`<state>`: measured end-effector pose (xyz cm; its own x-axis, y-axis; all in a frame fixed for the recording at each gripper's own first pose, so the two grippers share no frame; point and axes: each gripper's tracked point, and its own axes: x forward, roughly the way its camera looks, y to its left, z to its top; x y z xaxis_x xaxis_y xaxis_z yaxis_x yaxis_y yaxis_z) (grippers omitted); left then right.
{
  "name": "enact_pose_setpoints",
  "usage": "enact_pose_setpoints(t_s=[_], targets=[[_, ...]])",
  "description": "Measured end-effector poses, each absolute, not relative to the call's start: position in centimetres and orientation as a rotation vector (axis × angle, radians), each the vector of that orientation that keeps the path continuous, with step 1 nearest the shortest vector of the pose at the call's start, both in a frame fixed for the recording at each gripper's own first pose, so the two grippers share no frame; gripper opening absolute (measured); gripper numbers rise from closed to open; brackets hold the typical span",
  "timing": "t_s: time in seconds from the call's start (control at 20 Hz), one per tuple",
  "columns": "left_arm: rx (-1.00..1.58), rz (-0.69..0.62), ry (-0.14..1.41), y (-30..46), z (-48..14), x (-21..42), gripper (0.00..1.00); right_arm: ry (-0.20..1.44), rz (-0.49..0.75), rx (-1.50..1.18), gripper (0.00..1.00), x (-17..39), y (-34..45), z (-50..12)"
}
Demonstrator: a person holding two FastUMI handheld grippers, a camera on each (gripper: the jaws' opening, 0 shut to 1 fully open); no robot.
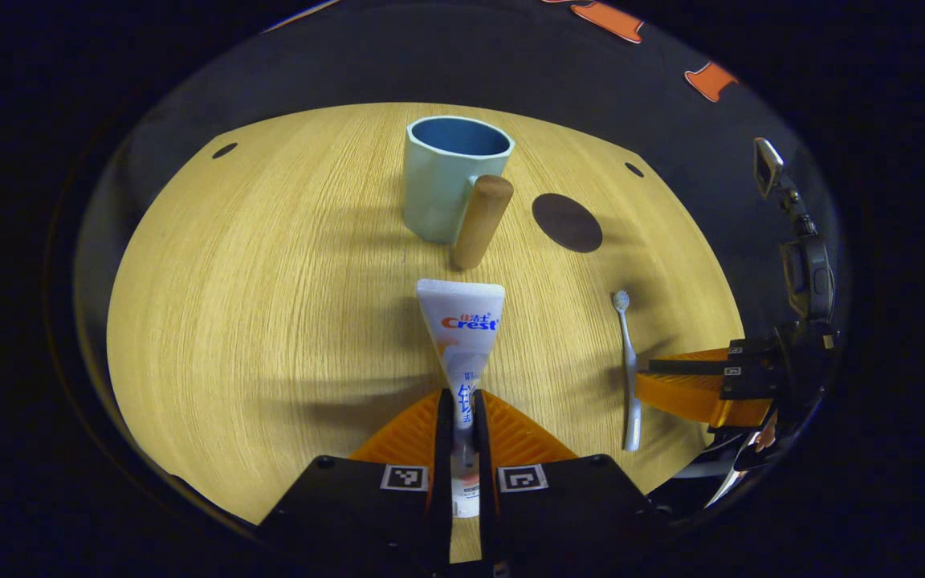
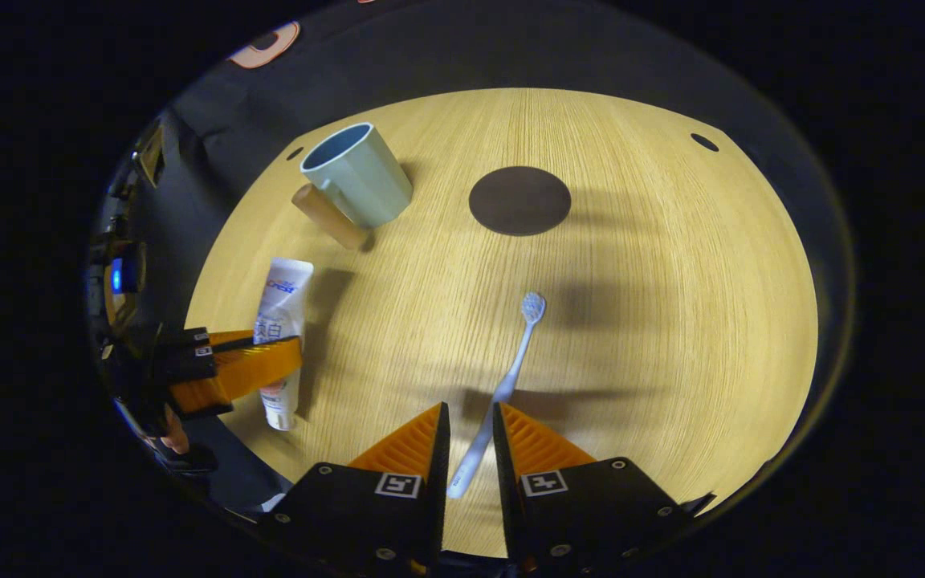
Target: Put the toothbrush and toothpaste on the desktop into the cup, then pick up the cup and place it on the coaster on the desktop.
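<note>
Cup [image 1: 445,185]: pale green outside, blue inside (tan handle). Coaster [image 1: 567,222]: dark brown. Toothpaste [image 1: 461,337]: white, red-and-blue print. Toothbrush [image 1: 628,369]: white. Table [image 1: 270,281]: light wood grain.

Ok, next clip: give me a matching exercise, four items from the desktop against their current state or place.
Items:
1. toothpaste tube
2. toothbrush
3. cup
4. coaster

States:
A. upright, nothing inside
B. bare dark disc
C. squeezed between the left tool's fingers
D. flat on the desktop, handle between the right tool's parted fingers

Pairs: 1-C, 2-D, 3-A, 4-B
</note>
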<state>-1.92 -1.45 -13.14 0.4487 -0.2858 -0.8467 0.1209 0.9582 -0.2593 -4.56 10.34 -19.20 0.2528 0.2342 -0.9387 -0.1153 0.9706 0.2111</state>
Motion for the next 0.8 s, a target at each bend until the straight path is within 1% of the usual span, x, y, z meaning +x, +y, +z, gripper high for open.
enact_pose_setpoints(t_s=[0.05, 0.1, 0.35, 0.55, 0.6, 0.65, 0.8], targets=[[-0.176, -0.26, 1.068, -1.5, -12.9, -1.9, 0.18, 1.306, 0.23, 0.103, 0.3, -4.6, 10.4, -19.4], [-0.179, -0.26, 1.058, -1.5, -12.7, -1.9, 0.18, 1.311, 0.219, 0.095, 0.26, -4.4, 10.3, -19.7], [-0.182, -0.257, 1.032, -1.0, -12.0, -1.9, 0.18, 1.347, 0.185, 0.068, 0.18, -4.6, 9.3, -20.6], [-0.176, -0.254, 1.01, -0.9, -11.8, -1.5, 0.18, 1.317, 0.19, 0.06, 0.16, -4.0, 9.3, -20.6], [-0.174, -0.253, 1.003, -0.9, -11.7, -1.3, 0.18, 1.313, 0.177, 0.067, 0.14, -3.9, 9.2, -20.5], [-0.172, -0.255, 0.998, -0.9, -11.6, -1.3, 0.18, 1.303, 0.169, 0.074, 0.14, -3.8, 9.3, -20.6], [-0.167, -0.256, 0.979, -1.0, -11.3, -1.1, 0.18, 1.277, 0.166, 0.102, 0.08, -3.5, 9.4, -20.6]])
